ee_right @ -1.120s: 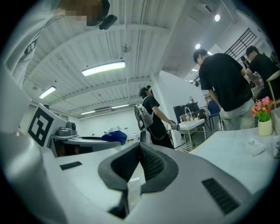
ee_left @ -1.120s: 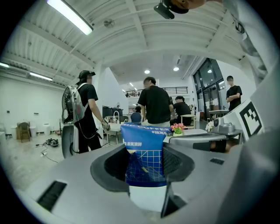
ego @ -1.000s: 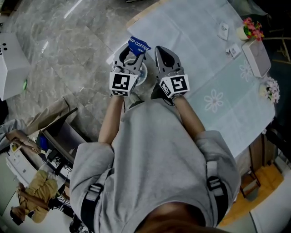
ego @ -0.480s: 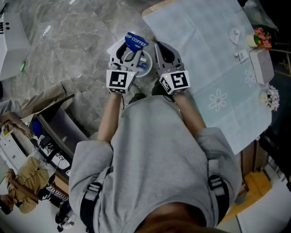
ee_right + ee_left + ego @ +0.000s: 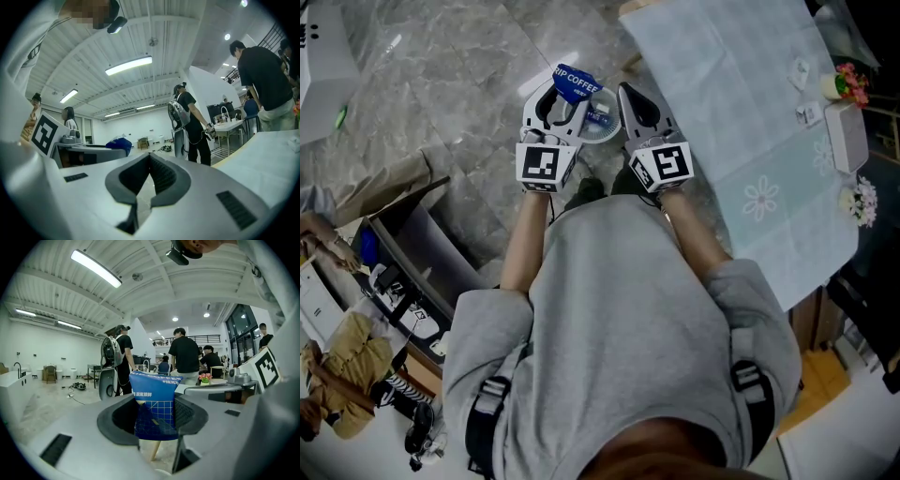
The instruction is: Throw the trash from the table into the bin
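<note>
The fingers [image 5: 117, 420] of my left gripper [image 5: 560, 98] are clamped on a blue coffee packet [image 5: 154, 394], one pad against each flat side. The fingers [image 5: 164, 180] of my right gripper [image 5: 626, 92] are pressed together with nothing between them.

Only the head view tells me where all this is. Both grippers sit side by side in front of my grey-shirted chest, out over the grey marble floor [image 5: 441, 94]. The cloth-covered bench [image 5: 741, 112] is off to the right, so the packet is clear of the bench edge and in the air.

The left gripper view gives me the grip itself. The packet's long axis runs up and down between the pads, its printed end up and standing above the fingers. A thin tan stick [image 5: 153, 451] pokes out below it, and I cannot tell what the stick belongs to. From the head view I see just that printed upper end, jutting past the fingertips and angled toward the right gripper. The right gripper view catches the packet only as a blue bump beyond the left gripper's body. Both gripper views also show people [image 5: 185, 352] standing in the room.
</note>
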`<state>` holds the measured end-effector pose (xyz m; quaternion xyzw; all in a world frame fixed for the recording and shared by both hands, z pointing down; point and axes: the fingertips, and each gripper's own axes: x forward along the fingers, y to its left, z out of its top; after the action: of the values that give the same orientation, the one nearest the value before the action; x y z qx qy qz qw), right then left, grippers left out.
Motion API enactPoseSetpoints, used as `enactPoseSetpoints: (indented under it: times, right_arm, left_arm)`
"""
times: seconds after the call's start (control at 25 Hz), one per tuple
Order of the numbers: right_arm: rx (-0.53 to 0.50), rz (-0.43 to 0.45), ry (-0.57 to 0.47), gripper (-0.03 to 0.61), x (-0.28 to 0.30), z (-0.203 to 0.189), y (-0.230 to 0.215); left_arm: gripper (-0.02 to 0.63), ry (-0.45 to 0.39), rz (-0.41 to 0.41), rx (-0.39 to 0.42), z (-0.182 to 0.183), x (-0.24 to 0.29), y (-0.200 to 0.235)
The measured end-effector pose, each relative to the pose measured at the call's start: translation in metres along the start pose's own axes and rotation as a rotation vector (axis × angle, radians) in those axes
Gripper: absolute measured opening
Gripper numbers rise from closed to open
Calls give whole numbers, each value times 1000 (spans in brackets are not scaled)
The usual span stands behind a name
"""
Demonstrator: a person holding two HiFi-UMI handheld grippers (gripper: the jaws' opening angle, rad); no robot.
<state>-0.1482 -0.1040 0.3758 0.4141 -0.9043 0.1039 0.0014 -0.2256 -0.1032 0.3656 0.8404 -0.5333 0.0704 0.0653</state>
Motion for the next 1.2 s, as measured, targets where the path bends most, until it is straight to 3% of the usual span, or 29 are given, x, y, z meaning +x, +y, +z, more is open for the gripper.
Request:
enactPoseSetpoints:
  times: [0.48,0.84,1.2]
  right_arm:
    - [-30,-18,46,6,-6,-28,45]
    - [-39,26,110,6,-23,-58,26]
    - [-1,80,179,6,-44,-120,-6]
  left_arm:
    - [190,40,-7,-49,-43,-50,24]
    - [190,74,42,-84,-80,-49,4]
    - [190,113,101,-86,-141,-26,-24]
